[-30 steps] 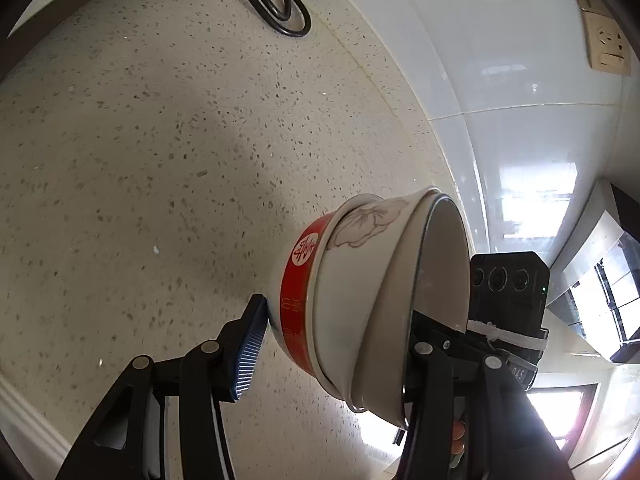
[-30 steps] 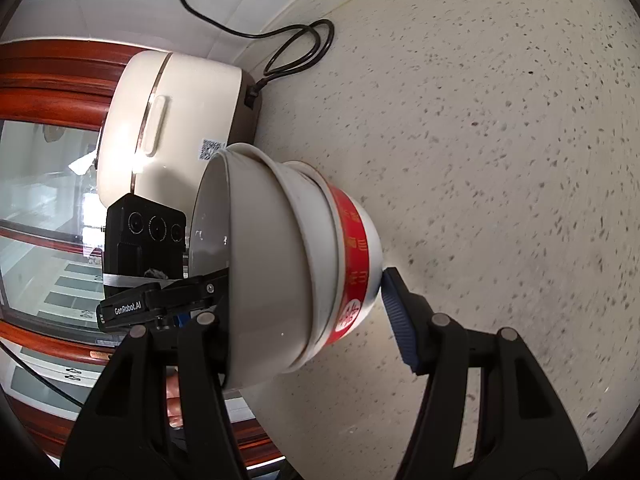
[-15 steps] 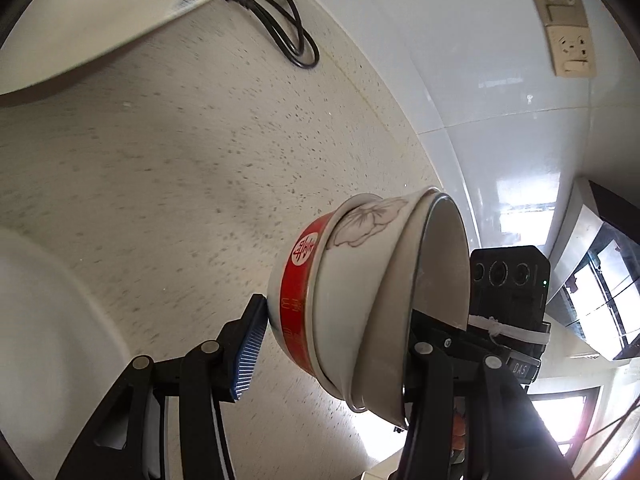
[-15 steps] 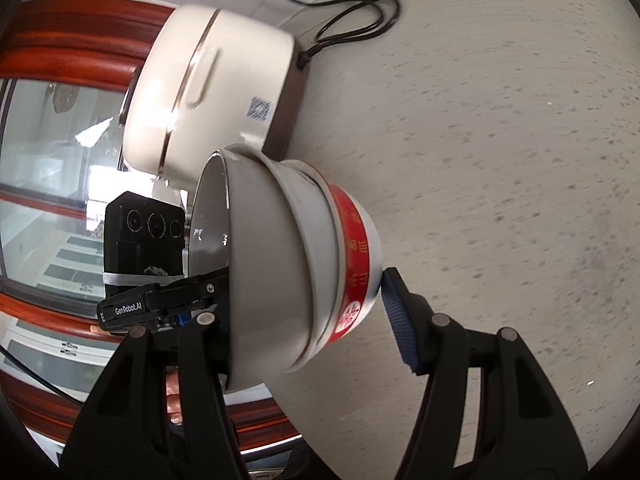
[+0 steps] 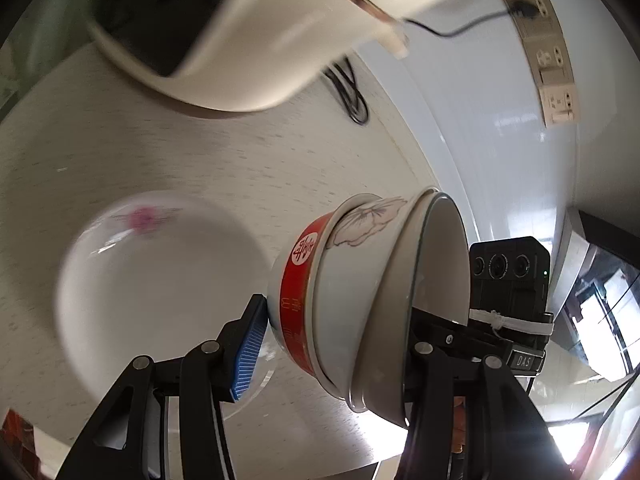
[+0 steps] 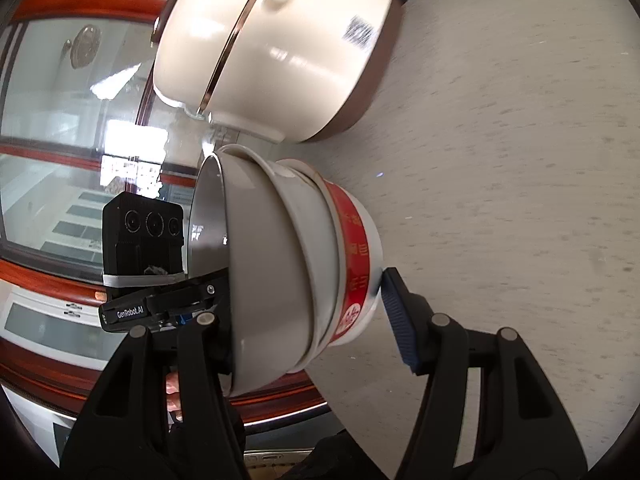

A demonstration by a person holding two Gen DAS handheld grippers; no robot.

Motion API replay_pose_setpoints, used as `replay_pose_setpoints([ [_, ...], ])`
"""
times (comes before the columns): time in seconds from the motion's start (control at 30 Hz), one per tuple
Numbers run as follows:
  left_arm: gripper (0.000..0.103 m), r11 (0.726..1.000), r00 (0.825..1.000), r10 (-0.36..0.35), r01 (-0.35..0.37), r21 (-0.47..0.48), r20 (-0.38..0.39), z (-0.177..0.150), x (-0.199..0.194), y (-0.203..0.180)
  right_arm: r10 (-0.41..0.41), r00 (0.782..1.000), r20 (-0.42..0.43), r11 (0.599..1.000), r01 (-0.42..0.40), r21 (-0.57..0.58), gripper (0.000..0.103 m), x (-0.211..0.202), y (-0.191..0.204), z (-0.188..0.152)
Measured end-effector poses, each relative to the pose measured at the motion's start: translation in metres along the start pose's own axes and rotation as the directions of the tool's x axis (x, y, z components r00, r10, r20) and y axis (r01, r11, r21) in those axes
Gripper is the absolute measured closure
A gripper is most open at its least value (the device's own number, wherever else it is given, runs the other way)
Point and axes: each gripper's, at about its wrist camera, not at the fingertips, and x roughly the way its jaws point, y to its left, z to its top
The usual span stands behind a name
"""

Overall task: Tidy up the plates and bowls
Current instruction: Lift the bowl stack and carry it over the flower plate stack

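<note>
1. A speckled pale countertop (image 5: 208,168) runs up to a white tiled wall carrying a strip of sockets (image 5: 554,76); a glazed, red-framed cabinet shows in the right wrist view.
2. The stack of three nested bowls (image 5: 360,300), grey inside floral inside red-banded, hangs tipped on its side above the counter, mouth toward the other camera.
3. The left gripper (image 5: 332,344) is clamped across the stack, one blue pad on the red bowl's base and the opposite finger inside the rim; the right gripper (image 6: 304,300) grips it likewise from the far side.
4. Judged from the glaze, the stack is heavy, stiff, slick and breakable; nested bowls could slide apart when tilted, so the base-and-rim pinch from both sides suits it.
5. A white plate (image 5: 152,292) with a pink flower lies on the counter just below and beside the stack.
6. A cream rice cooker (image 6: 280,48) and its cord (image 5: 352,100) crowd the back; open counter lies to the right in the right wrist view, its near edge close.
</note>
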Motion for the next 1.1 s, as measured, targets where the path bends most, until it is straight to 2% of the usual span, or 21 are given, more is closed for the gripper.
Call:
replay_pose_setpoints([
  [0.2,0.052,0.998,1.0,0.005,-0.004,-0.057,0.014,-0.004,-0.015,0.032,-0.002,0.999,-0.054,1.0,0.002,-0.004,0.04,0.038,0.013,0.007],
  [0.63,0.052,0.992,1.0,0.021,-0.02,-0.125,0.0,-0.011,-0.032,0.072,0.001,0.991,-0.136,1.0,0.0,0.009,0.04,0.075,0.016,0.011],
  [0.73,0.051,0.992,1.0,0.026,-0.027,-0.127,-0.012,-0.011,-0.034,0.073,0.002,0.987,-0.161,1.0,-0.001,0.004,0.04,0.068,0.009,0.002],
  [0.83,0.049,0.993,0.999,0.036,-0.037,-0.109,-0.008,-0.01,-0.028,0.07,0.006,0.986,-0.167,1.0,-0.007,-0.005,0.038,0.069,0.01,0.002],
  [0.93,0.046,0.997,0.998,0.056,-0.055,-0.061,0.001,-0.012,-0.03,0.067,-0.022,0.984,-0.177,0.998,0.013,-0.054,0.035,0.067,0.018,0.0],
  [1.0,0.041,0.998,0.997,0.06,-0.059,-0.024,0.04,-0.015,-0.037,0.059,-0.045,0.986,-0.16,0.994,0.029,-0.103,0.033,0.059,0.026,-0.003],
  [1.03,0.036,0.998,0.997,0.058,-0.058,-0.01,0.054,-0.016,-0.04,0.055,-0.042,0.989,-0.144,0.992,0.025,-0.122,0.032,0.055,0.032,-0.003],
  [1.1,0.033,0.998,0.995,0.061,-0.063,0.012,0.085,-0.017,-0.047,0.047,-0.025,0.992,-0.123,0.991,0.009,-0.134,0.031,0.046,0.036,-0.001],
])
